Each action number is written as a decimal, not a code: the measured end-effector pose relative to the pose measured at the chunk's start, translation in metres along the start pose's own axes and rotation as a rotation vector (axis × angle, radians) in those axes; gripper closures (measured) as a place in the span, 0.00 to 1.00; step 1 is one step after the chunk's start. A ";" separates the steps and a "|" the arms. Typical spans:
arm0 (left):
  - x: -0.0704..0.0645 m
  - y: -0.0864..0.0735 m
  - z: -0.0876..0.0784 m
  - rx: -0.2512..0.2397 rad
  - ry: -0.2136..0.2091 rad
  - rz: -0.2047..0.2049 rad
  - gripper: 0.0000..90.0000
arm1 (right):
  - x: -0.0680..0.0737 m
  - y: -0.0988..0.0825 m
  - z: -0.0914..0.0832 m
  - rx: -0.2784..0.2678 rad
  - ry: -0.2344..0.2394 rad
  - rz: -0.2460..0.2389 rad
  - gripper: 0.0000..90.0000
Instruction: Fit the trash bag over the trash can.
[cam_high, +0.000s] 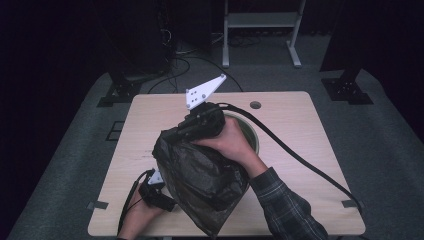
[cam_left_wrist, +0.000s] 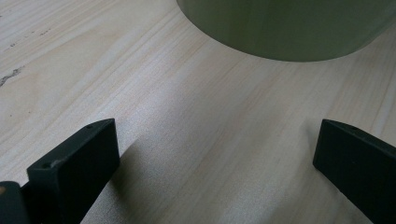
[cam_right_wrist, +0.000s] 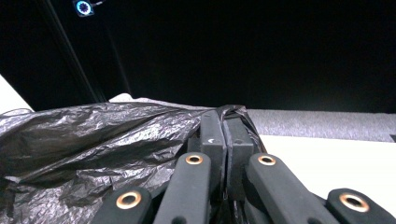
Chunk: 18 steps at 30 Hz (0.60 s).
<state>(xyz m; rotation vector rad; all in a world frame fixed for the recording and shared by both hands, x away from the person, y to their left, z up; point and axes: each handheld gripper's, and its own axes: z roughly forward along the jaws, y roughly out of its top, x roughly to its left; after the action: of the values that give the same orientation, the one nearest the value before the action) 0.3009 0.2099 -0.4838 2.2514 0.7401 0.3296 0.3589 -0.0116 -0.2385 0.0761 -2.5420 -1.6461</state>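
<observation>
A crumpled black plastic bag (cam_high: 202, 182) hangs over the middle of the wooden table (cam_high: 290, 112). My right gripper (cam_high: 172, 135) is shut on the bag's upper edge and holds it up; in the right gripper view its jaws stand pressed together (cam_right_wrist: 225, 122) with the black plastic bag (cam_right_wrist: 84, 140) pinched between them. A pale green round bin (cam_high: 251, 135) stands behind the hand, mostly hidden. My left gripper (cam_high: 167, 200) lies low near the front left edge, partly under the bag. In the left gripper view its jaws stand wide apart (cam_left_wrist: 215, 154) over bare wood, with the green bin (cam_left_wrist: 289, 28) ahead.
A thick black cable (cam_high: 300, 160) trails from the right gripper across the table's right half to its front right corner. A round cable hole (cam_high: 255, 105) sits near the far edge. Dark floor, stand legs and cables lie beyond the table.
</observation>
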 end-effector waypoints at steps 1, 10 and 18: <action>0.000 0.000 0.000 0.000 0.000 0.001 0.00 | -0.003 -0.002 0.002 0.002 0.003 0.007 0.98; 0.000 0.000 0.000 0.000 -0.002 0.003 0.00 | -0.016 -0.021 -0.008 0.086 -0.083 0.048 0.96; 0.000 0.000 0.000 0.000 -0.003 0.002 0.00 | -0.026 -0.045 -0.031 0.144 -0.151 0.111 0.92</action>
<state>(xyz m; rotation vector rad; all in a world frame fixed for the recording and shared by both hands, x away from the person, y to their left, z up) 0.3007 0.2097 -0.4837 2.2527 0.7360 0.3271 0.3880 -0.0552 -0.2689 -0.1803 -2.7174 -1.4803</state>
